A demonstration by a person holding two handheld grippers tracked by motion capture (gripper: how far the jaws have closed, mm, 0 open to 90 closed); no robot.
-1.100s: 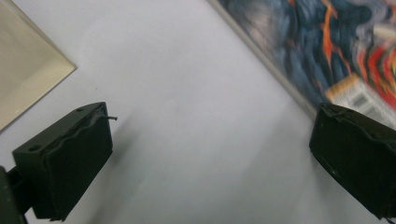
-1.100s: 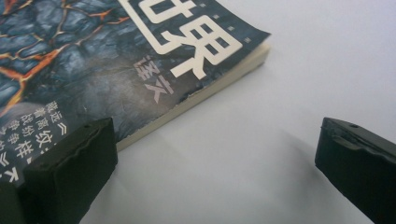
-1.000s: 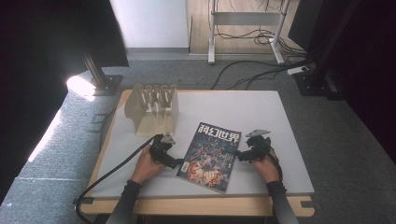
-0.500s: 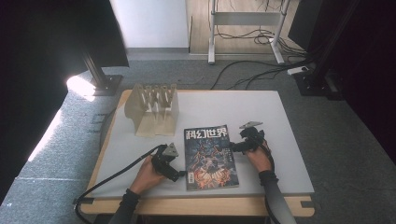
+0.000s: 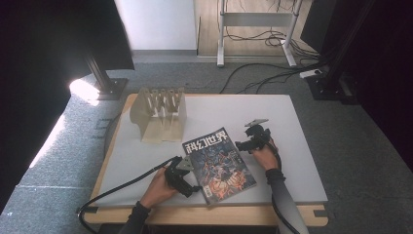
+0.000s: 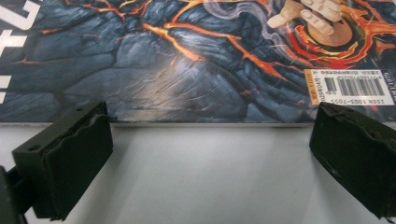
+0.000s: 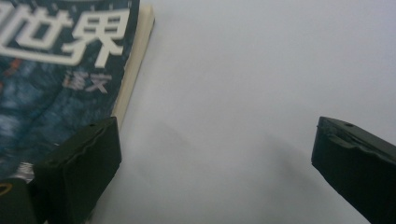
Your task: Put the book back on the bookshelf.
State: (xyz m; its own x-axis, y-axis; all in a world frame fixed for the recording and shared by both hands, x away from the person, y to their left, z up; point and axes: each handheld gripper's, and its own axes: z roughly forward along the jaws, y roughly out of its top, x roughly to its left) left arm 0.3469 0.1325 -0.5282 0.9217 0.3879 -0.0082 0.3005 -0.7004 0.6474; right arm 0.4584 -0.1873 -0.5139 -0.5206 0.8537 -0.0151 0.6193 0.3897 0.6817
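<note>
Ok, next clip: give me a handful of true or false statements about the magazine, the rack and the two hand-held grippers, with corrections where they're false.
1. The magazine lies flat on the table, cover up. True.
2. The left hand-held gripper is shut on the magazine. False: its jaws are wide apart, with the magazine's edge just beyond them.
3. The wooden rack stands at the far left part of the table. True.
4. The magazine is slotted into the rack. False: it lies apart from it, nearer the person.
5. The right hand-held gripper is open beside the magazine's edge. True.
</note>
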